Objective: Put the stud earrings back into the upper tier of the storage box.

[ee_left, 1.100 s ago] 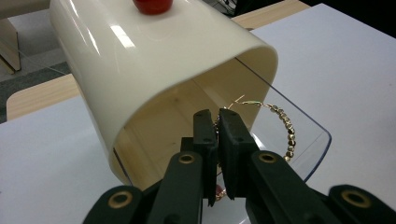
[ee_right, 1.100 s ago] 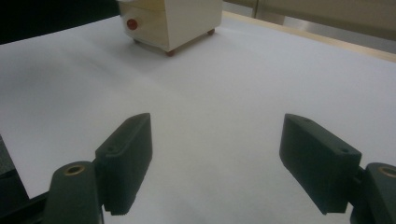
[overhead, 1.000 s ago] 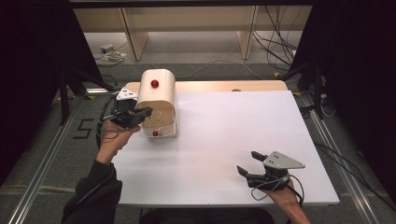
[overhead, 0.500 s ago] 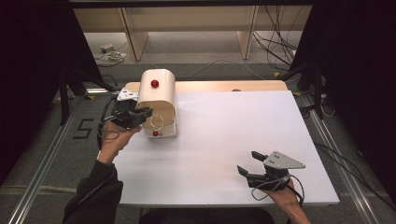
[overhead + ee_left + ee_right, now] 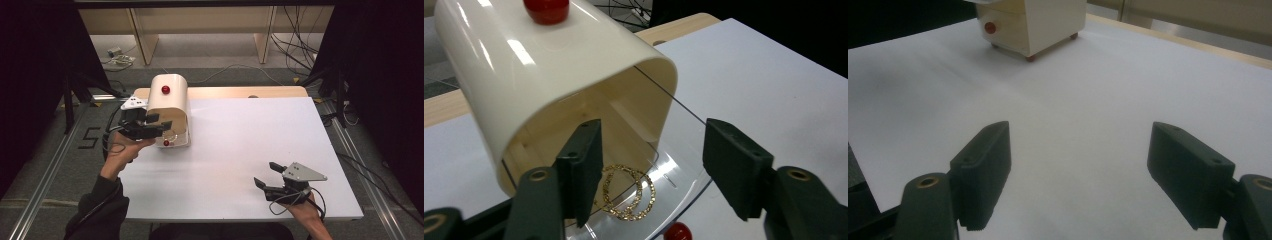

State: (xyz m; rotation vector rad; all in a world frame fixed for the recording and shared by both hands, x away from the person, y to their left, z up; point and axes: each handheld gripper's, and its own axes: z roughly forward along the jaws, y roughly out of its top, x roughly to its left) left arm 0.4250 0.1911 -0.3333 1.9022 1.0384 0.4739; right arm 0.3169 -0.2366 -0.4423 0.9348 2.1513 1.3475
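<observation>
Looking from above, left gripper (image 5: 152, 125) sits at a glossy cream box (image 5: 170, 107), jaws just opened, pinching nothing. Left gripper view: gold hoop earrings (image 5: 629, 192) lie just beyond its spread jaws. Right gripper (image 5: 1078, 175) spread over white table (image 5: 1088, 100).

The left gripper (image 5: 152, 124) is showing black, blocky jaws with a brass-ringed screw hole sitting behind each one, a grey three-cornered plate riding behind the jaws, and a black cable trailing back. The right gripper (image 5: 267, 175) is looking the same. A dark sleeve (image 5: 97, 212) is covering the left forearm.
</observation>
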